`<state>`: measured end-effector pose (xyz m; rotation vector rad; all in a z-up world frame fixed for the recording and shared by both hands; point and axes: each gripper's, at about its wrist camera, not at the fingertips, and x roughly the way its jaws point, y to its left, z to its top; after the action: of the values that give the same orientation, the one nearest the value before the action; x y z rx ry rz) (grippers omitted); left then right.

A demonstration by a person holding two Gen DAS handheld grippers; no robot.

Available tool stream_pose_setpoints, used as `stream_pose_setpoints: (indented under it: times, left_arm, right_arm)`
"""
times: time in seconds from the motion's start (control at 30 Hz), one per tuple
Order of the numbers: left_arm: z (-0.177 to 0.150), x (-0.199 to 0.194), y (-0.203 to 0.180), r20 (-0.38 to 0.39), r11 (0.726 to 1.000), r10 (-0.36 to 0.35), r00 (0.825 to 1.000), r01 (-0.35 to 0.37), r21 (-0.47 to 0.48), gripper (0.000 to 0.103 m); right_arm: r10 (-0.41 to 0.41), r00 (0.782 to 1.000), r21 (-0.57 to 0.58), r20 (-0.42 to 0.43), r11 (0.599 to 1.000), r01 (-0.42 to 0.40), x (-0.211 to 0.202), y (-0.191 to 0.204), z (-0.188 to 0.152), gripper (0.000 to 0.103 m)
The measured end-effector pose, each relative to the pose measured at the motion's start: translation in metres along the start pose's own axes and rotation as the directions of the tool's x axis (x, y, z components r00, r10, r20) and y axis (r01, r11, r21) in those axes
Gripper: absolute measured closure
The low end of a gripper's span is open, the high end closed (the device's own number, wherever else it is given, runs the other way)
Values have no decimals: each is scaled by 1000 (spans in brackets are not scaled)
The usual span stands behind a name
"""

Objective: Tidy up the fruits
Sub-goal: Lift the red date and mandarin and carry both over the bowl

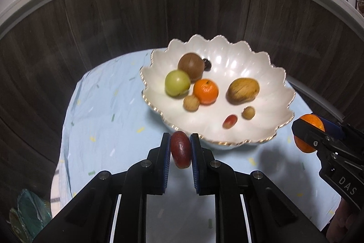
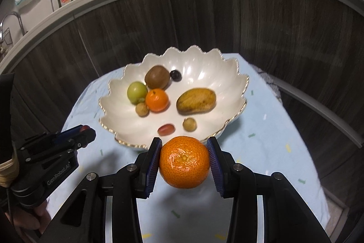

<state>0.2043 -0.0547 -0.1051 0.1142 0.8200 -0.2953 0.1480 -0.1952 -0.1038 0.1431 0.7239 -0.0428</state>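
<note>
While seven fruits sit in the bowl (image 2: 229, 92) mid-frame, your left gripper (image 1: 180, 153) fingers clamp a red fruit (image 1: 180, 152), right gripper (image 2: 184, 163) an orange (image 2: 184, 162); both remain undelivered.

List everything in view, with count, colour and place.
Bowl: one, white with gold scalloped rim, on the cloth.
Cloth: one, light blue with small flecks, covering the table.
Kiwi: one, brown, back of bowl.
Green fruit: one, left in bowl.
Small orange: one, bowl centre.
Mango: one, yellow-brown, right in bowl.
Dark fruit: one, beside the kiwi.
Tan round fruits: two, in bowl.
Red grape-like fruit: one, front of bowl.
Large orange: one, in right gripper.
Dark red fruit: one, in left gripper.
</note>
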Motion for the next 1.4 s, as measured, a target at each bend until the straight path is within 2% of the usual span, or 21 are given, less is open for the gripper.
stream_pose_setpoints:
  times: [0.37,0.8,1.13,1.4]
  left_arm:
    - [35,5,-15,27,999,-34,999,34,22,85]
    - [64,33,-18,18,999,-39,999,38,19,85]
    - [74,63,-13,-6,1000,-19,1000,19,9,85]
    - [71,78,-12,-36,1000,-21,999,21,4,85]
  right_arm:
    - [-28,999,14,21,1000,27,4,-22,32,61]
    - [-75,996,-28,55,997,76,43,-39,84,61]
    - [-73,997,-57,32,996,75,82,-43,109,61]
    - [-66,998,-76,-13,995,65,108,-43,114,61]
